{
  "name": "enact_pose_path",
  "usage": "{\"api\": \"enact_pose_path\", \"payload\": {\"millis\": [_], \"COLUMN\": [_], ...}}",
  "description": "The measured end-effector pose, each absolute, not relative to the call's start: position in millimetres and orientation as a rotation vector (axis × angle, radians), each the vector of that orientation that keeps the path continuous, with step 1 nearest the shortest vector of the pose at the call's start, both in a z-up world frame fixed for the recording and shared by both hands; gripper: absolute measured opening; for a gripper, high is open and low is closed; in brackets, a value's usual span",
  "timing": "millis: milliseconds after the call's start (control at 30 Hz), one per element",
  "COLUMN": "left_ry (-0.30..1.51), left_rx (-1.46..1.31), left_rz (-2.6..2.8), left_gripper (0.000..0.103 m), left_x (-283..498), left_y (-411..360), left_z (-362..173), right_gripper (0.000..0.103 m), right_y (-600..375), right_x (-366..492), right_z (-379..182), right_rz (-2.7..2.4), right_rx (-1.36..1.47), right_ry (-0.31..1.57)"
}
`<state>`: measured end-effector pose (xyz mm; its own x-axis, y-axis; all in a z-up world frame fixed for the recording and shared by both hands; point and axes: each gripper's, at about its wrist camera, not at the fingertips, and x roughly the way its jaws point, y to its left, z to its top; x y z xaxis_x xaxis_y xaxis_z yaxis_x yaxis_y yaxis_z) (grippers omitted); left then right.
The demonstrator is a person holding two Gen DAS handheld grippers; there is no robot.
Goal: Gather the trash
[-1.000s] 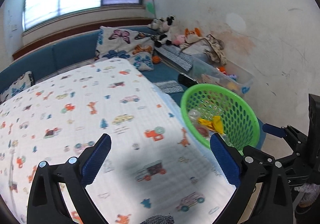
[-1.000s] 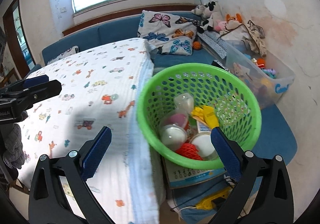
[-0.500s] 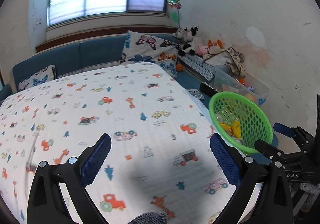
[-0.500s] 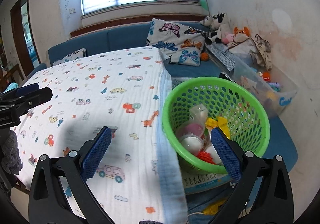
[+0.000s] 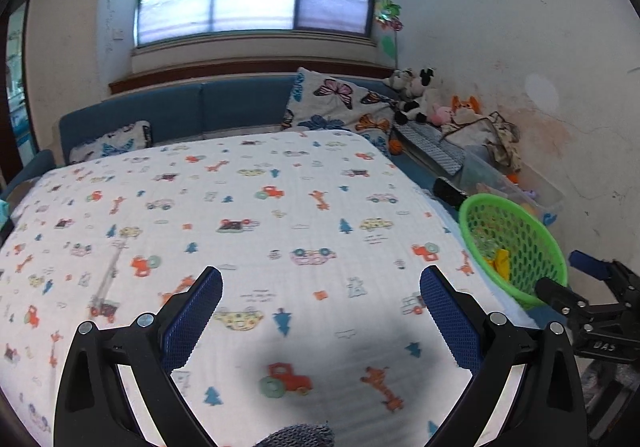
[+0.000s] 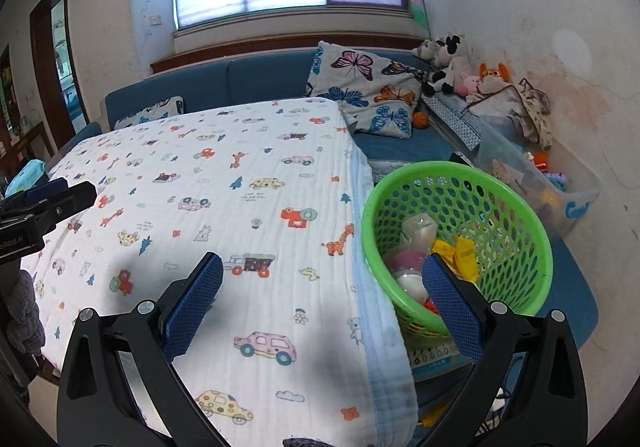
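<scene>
Both tools spread, empty: left tool (image 5: 320, 311), right tool (image 6: 322, 297). Green basket (image 6: 516, 203) of trash sits off the table's (image 6: 248, 207) right edge. Right tool nearer.

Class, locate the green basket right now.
In the right wrist view the green basket sits right of the printed blanket, in front of the clear toy bin.

My tabletop (image 5: 280, 207) carries only a white cloth (image 6: 260, 207) printed with cars, giraffes and trees, overhanging its right edge.
</scene>
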<state>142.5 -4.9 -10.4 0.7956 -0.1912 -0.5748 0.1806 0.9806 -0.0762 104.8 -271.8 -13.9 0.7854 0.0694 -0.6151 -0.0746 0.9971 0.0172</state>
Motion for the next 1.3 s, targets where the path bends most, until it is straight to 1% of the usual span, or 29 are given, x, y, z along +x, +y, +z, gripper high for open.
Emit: {"api": "enact_pose_path", "payload": {"millis": [567,1300], "left_ry": [0.557,0.529], "left_rx": [0.027,0.019], "left_rz": [-0.125,-0.102], "left_gripper": [0.096,0.096], "left_x": [118.2,107.3], "left_y": [8.3,14.6], "left_z": [-6.6,-1.0], "right_gripper": [0.099,0.099], "right_y": [-254.1,-245.6], "right_x": [87.4,79.6], "right_z": [-2.5,3.9], "right_rz": [0.106,0.122], "right_rx": [0.003,-0.004], "right_ry": [0.632,0.612]}}
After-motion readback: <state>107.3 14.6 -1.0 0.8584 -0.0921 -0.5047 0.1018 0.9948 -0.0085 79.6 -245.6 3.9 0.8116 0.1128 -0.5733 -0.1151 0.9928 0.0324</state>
